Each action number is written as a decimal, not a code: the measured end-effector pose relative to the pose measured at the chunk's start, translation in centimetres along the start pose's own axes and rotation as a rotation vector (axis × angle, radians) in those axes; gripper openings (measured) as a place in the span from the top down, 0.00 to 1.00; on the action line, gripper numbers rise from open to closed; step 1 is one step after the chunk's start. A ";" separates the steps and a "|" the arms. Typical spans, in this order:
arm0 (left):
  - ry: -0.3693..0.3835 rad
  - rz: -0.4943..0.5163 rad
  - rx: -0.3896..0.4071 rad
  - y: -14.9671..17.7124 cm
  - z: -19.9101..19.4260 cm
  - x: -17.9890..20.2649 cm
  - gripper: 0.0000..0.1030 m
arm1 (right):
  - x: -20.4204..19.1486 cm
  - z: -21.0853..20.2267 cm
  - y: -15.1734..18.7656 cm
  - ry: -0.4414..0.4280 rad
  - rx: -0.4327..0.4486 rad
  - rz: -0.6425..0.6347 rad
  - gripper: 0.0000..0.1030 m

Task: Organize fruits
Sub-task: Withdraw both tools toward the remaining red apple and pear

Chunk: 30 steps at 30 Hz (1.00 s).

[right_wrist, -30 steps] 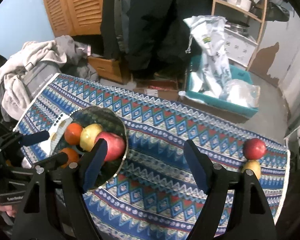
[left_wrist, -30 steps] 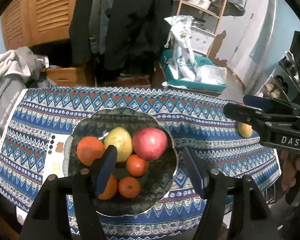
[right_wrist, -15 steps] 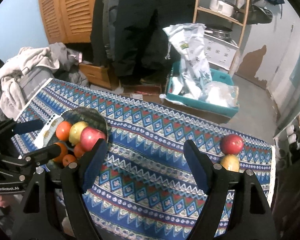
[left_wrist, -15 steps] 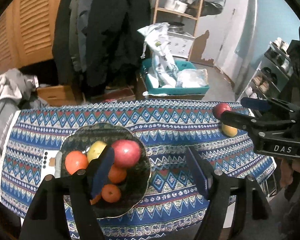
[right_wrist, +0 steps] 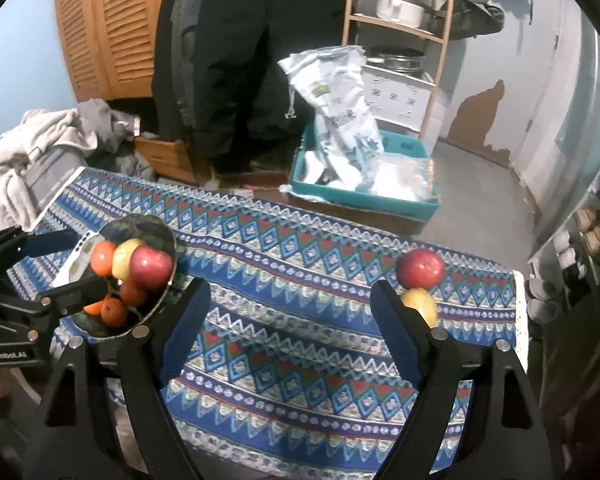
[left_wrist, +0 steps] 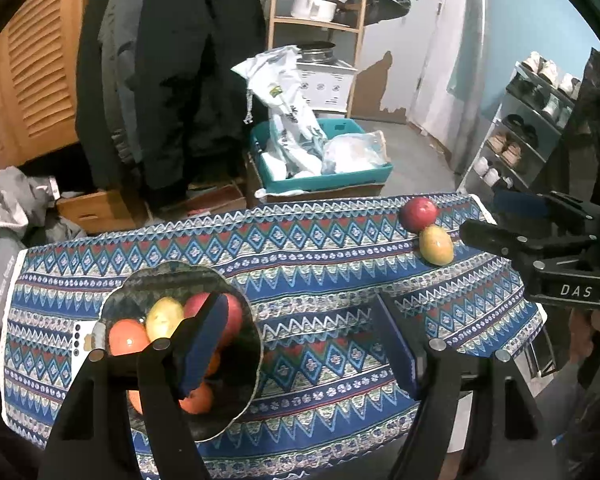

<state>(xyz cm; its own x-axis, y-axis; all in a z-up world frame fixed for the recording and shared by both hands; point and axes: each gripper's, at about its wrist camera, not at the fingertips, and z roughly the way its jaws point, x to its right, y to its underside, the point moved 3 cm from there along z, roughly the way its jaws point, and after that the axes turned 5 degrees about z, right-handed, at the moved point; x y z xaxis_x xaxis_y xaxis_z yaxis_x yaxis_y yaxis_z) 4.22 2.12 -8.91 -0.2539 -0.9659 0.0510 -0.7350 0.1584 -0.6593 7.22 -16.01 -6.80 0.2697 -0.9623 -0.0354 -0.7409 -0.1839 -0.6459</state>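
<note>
Red apple [right_wrist: 421, 268] touches yellow pear [right_wrist: 420, 305] (far from bowl [right_wrist: 158, 232]).

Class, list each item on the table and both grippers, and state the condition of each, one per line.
Left gripper: jaws open, empty.
Right gripper: jaws open, empty.
Plate: holds oranges, a yellow fruit and an apple.
Red apple: loose on the tablecloth, outside the plate.
Yellow fruit: loose, against the red apple.

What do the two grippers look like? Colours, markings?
Both are black, with blue pads on the fingers and silver bolts. The left gripper carries white "GenRobot.AI" lettering in the right wrist view; the right gripper reads "DAS". No cables or sleeves are visible.
</note>
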 end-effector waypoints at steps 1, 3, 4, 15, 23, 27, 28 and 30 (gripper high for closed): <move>0.001 0.006 -0.002 -0.1 0.1 0.3 0.26 | 0.3 -0.1 0.1 0.001 0.001 0.003 0.20; 0.005 0.017 -0.006 -0.3 0.4 0.9 0.27 | 1.1 -0.5 0.5 0.007 0.006 0.008 0.20; 0.007 0.023 -0.008 -0.4 0.5 1.3 0.26 | 1.5 -0.6 0.6 0.013 0.007 0.009 0.20; 0.032 0.097 -0.022 -1.6 1.9 5.4 0.26 | 6.4 -0.9 2.5 0.069 -0.007 0.063 0.20; 0.053 0.148 -0.044 -2.5 3.6 8.0 0.26 | 10.1 -0.6 3.6 0.088 -0.026 0.123 0.20; 0.060 0.165 -0.056 -3.4 4.8 8.8 0.26 | 11.9 0.4 3.4 0.070 -0.069 0.151 0.20; 0.063 0.165 -0.062 -3.8 5.2 9.0 0.26 | 12.4 0.7 3.2 0.056 -0.083 0.160 0.20; 0.076 0.161 -0.074 -4.6 5.9 9.1 0.26 | 13.8 1.3 2.7 0.036 -0.111 0.188 0.20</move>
<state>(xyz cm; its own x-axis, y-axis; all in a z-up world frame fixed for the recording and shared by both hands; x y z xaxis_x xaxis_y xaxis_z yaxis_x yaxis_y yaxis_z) 9.02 -8.62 -9.85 -0.4168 -0.9090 0.0071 -0.7246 0.3275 -0.6064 9.74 -29.50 -10.00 0.1004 -0.9878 -0.1189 -0.8397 -0.0200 -0.5427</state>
